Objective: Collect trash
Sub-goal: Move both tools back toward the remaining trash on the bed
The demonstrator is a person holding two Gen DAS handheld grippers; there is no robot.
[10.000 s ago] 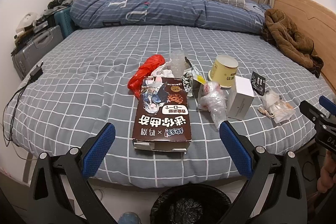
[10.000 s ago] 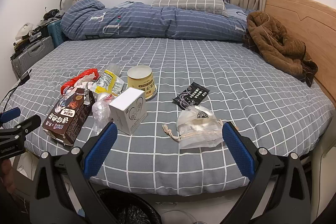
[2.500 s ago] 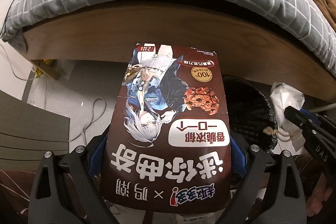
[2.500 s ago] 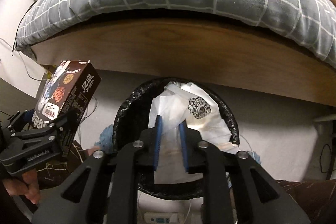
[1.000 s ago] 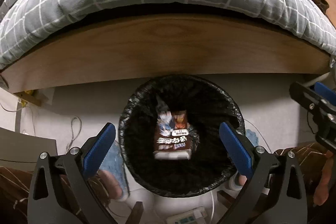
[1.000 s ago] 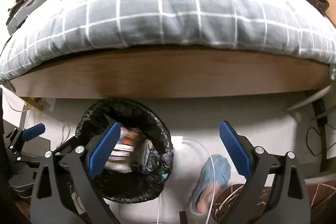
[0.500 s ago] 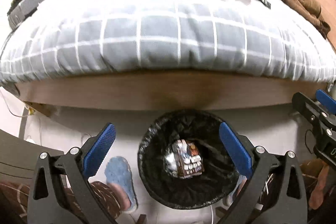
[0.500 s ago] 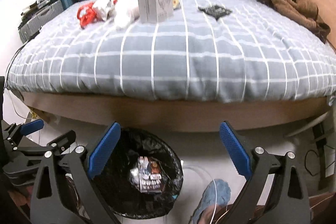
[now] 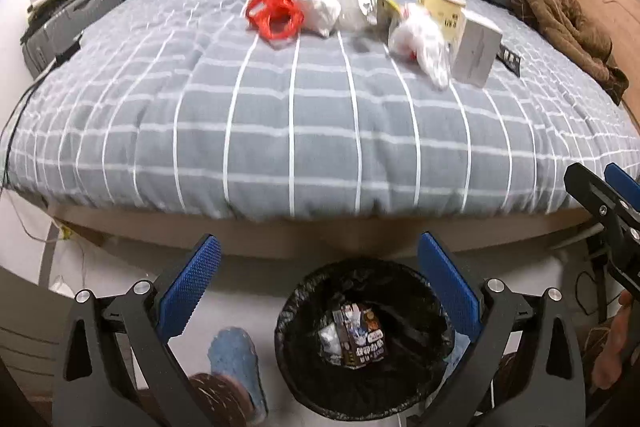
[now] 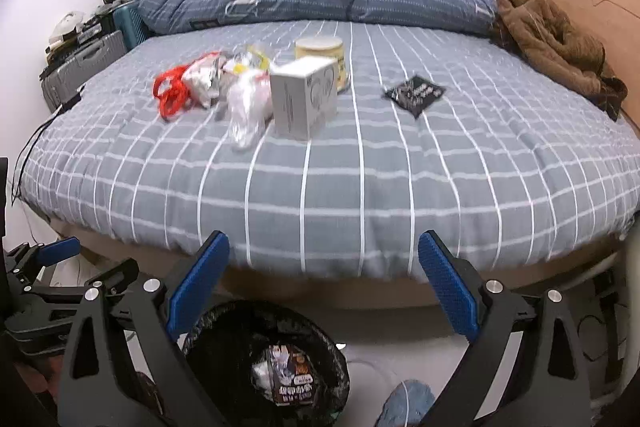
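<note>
Bin (image 9: 362,391) on the floor at six o'clock, carton (image 9: 361,332) inside it. Bed (image 9: 320,131) beyond; trash pile (image 9: 360,11) on it at twelve, box (image 9: 476,53) at one.

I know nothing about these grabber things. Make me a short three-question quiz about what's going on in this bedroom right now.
1. True or false: the brown snack box lies inside the black bin.
2. Which item on the bed lies apart from the others, on the side toward the brown jacket? A) red bag B) white box C) black packet
3. Fill in: the left gripper and right gripper are both ____ and hold nothing.

Key: 1 true; 2 C; 3 open.
</note>
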